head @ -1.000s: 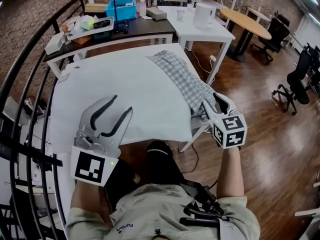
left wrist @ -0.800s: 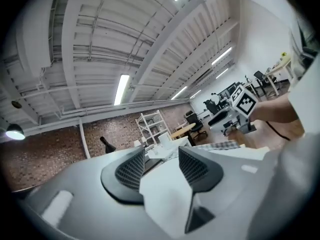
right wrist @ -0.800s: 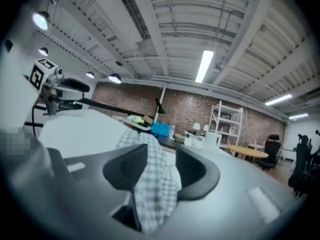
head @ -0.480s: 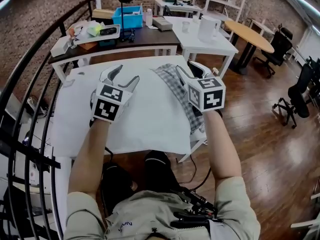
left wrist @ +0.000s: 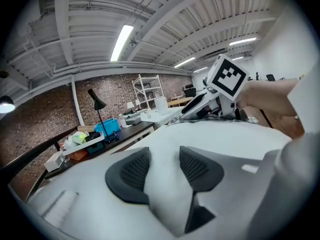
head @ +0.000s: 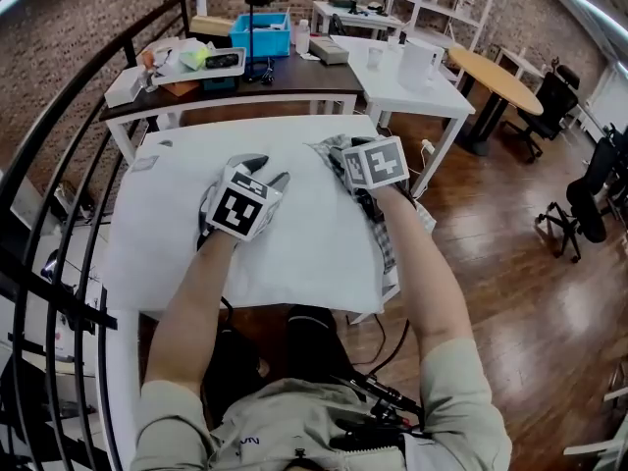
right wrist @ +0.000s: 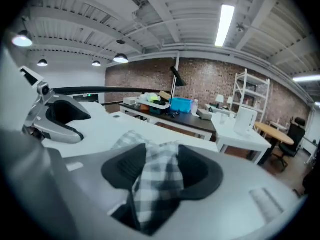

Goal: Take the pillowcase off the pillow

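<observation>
As it narrows, the left hand-held gripper (left wrist: 164,167) gapes over the pillow (head: 294,243), the right hand-held gripper (right wrist: 160,166) widening round the pillowcase (right wrist: 128,138)

Left gripper (head: 267,170) is over the white pillow (head: 294,248), right gripper (head: 340,153) at the checked pillowcase (head: 390,249).

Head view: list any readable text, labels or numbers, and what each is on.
Nothing is legible.
Small print on the shirt: too small and blurred to read.
left hand-held gripper and right hand-held gripper: their cubes carry black-and-white square markers only, no letters or digits.
blue bin and the desk clutter beside it: no print can be made out.
</observation>
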`<state>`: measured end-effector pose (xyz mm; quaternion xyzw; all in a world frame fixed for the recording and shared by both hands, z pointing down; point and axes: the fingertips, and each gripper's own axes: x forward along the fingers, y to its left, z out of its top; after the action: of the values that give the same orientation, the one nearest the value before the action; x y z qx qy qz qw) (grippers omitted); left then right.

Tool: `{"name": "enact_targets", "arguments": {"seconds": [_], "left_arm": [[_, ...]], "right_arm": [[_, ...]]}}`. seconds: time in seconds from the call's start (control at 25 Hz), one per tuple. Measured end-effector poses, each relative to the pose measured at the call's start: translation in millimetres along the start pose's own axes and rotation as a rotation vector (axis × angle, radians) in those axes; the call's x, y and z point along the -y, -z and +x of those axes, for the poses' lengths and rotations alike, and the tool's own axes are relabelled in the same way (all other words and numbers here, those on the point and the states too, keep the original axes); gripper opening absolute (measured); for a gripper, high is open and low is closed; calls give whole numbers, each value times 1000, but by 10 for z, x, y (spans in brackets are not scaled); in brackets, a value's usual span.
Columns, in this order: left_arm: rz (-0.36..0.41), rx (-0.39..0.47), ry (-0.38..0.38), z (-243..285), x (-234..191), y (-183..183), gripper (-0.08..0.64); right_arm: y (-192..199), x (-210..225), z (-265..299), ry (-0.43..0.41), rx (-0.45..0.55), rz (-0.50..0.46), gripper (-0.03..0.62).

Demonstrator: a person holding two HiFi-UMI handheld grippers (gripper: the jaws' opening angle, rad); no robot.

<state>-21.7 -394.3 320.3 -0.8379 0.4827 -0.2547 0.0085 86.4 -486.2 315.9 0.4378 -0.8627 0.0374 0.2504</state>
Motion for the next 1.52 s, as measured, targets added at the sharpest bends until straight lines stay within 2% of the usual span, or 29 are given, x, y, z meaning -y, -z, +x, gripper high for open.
{"name": "enact_targets", "arguments": {"seconds": [0.12,0.16,0.2,0.28,0.4,0.56,0.68,0.76,0.88,0.96,1.04,1.08,1.16,1.24,1.32,1.44,1.52], "left_arm": [[31,15,-1,-39,104,69,116],[39,32,-9,-88,122,55,73],[40,56,-17,-153,122,25,39],[23,119,-34,-319,79,-68,20],[-8,230,-75,-620,-21,-242,17],[-24,311,-116,-932,-77,-363,17],[-47,327,-136,-985,-162,-348,17],[-69,328,-146,-959,-232,-300,17],[-89,312,-165,-847,-322,-213,17],[-77,282,-173,-717,-325,-157,17],[-64,250,-166,-575,-292,-116,20],[-59,241,-158,-527,-274,-111,26],[-50,241,-134,-521,-233,-134,77],[-38,268,-106,-632,-186,-187,129],[-21,304,-99,-845,-174,-211,174],[-15,323,-150,-1317,-303,-19,212],[-37,298,-216,-1691,-487,305,233]], "right_arm": [[164,-79,58,-20,-46,-22,162],[171,-75,51,-8,-48,-41,103],[148,-56,35,9,-41,-60,16],[26,11,-19,50,-10,-92,11],[-177,287,-147,168,40,-140,6],[-145,909,-290,342,53,-95,6],[367,1403,-360,474,-89,-28,6],[856,1574,-333,494,-219,-8,6],[1605,1495,-158,421,-393,-41,6],[1929,1335,-22,350,-426,-66,8],[1968,1244,44,293,-367,-46,13],[1901,1204,54,254,-318,-14,44],[1655,1174,-37,206,-191,58,162],[1351,1105,-309,190,-39,121,174],[1066,816,-642,121,116,173,176],[744,272,-1182,5,307,231,176],[695,-44,-1507,-37,387,261,201]]}}
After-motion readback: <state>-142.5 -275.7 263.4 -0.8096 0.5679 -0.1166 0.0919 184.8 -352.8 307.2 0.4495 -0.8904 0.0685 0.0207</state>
